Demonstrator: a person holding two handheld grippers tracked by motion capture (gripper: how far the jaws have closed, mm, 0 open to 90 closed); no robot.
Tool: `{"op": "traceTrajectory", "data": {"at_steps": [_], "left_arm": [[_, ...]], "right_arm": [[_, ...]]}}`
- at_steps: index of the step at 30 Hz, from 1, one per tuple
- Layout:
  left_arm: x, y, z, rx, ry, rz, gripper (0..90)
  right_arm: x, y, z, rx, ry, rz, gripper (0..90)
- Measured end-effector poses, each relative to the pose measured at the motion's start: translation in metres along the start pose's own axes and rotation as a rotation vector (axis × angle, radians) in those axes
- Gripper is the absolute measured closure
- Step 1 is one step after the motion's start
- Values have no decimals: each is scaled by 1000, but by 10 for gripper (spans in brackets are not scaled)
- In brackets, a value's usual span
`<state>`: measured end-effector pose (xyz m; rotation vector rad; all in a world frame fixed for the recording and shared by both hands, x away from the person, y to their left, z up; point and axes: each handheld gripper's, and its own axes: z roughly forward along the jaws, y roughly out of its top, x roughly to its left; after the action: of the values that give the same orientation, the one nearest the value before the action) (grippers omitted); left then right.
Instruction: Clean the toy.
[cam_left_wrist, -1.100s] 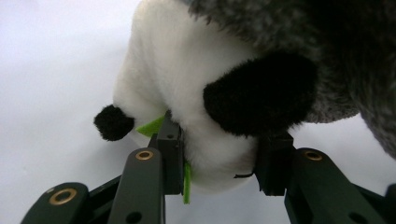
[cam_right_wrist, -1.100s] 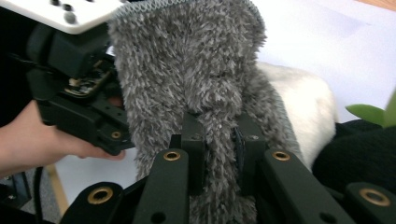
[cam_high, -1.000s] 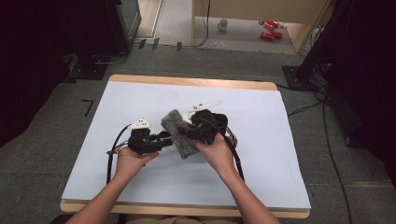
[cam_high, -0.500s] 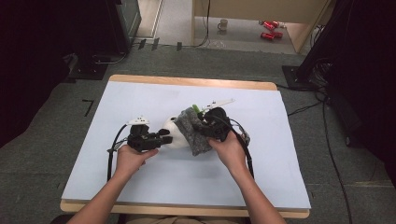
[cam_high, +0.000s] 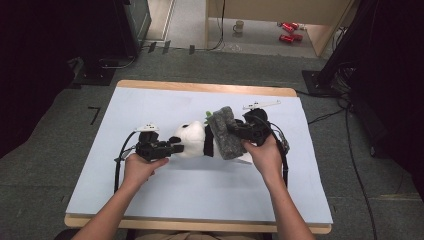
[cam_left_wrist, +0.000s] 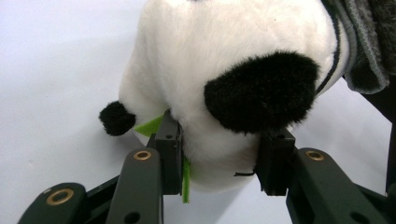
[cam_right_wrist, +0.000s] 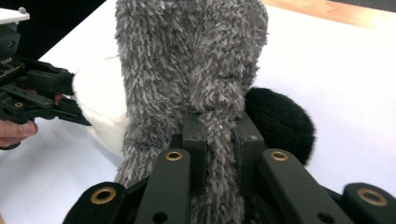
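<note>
Now your left gripper (cam_high: 172, 148) clamps the plush panda's (cam_high: 192, 140) white head mid-table, while your right gripper (cam_high: 235, 131) pinches the grey fuzzy cloth (cam_high: 225, 132) draped over its body. Beyond the light blue mat (cam_high: 150, 105), a mug (cam_high: 239, 25) and red cans (cam_high: 287, 32) sit on the floor.

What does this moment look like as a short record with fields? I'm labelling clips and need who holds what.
surface: pale blue table top
toy: black-and-white plush panda, lying on the table
cloth: grey fuzzy fabric piece, draped over the panda's far end
left gripper: jaws clamped on the panda's white body beside a black patch
right gripper: jaws pinched shut on a fold of the grey fabric
extra detail: green felt leaf at the left jaw
hands: one hand behind each gripper, either side of the panda
</note>
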<state>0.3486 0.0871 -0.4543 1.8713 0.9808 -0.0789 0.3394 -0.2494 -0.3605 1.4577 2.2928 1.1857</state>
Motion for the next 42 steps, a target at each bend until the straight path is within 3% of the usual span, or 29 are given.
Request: {"op": "traceTrajectory", "data": {"at_steps": [11,16,20,28,35,38,42], "left_arm": [[2,2,1,6,-1,-8,595],[1,1,1,3,6,-4,592],[1,1,1,4,2,-5,587],[-5,-1,1,-6,20,0,582],[-11,-4,1,-22,34,-3,575],[-16,-6,0,-23,39,2,568],[-19,-8,1,-13,64,17,568]], "right_arm": [[-15,-2,-19,-22,-23,50,799],[-1,5,-29,-54,28,30,804],[19,13,-29,-67,63,-24,804],[58,25,-11,-52,163,-115,804],[80,26,17,-13,219,-148,802],[83,23,33,15,217,-158,797],[83,17,53,41,157,-180,791]]}}
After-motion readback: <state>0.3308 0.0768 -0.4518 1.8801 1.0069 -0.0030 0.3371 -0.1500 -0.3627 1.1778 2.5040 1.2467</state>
